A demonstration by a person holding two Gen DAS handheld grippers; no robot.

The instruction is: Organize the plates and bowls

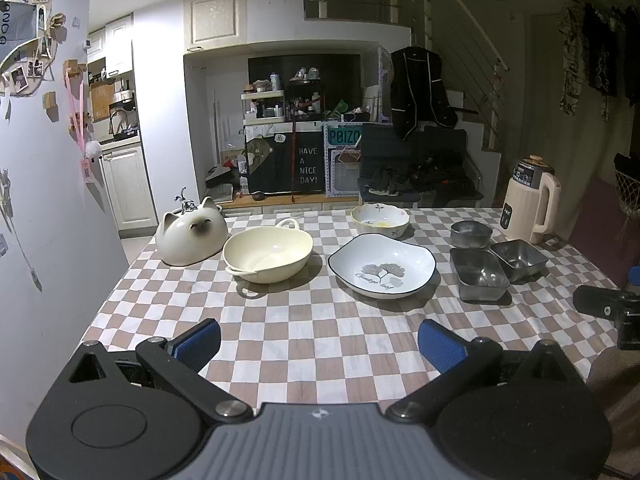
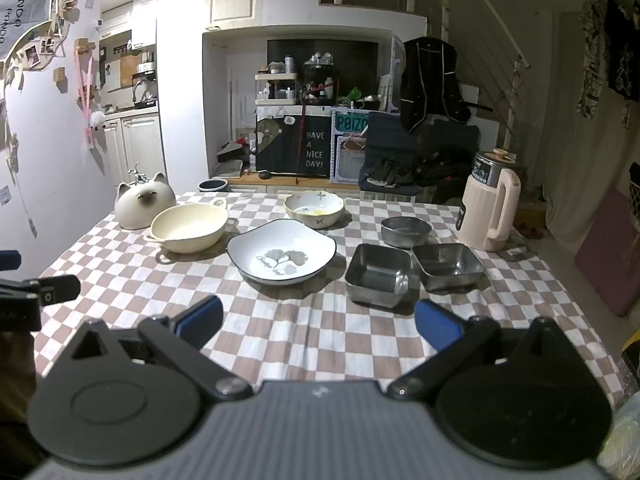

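Starting out, we hold both the left gripper (image 1: 318,342) and right gripper (image 2: 318,322) spread wide and empty, short of the leaf plate (image 1: 382,266); next, probably nesting the steel dishes (image 2: 378,274) beside it.

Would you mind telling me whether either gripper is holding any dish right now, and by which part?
Nothing is held: the left gripper and right gripper both hover with jaws wide open over the checkered tablecloth.

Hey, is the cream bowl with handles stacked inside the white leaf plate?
No, the cream bowl sits on the checked tablecloth beside the leaf plate, apart from it.
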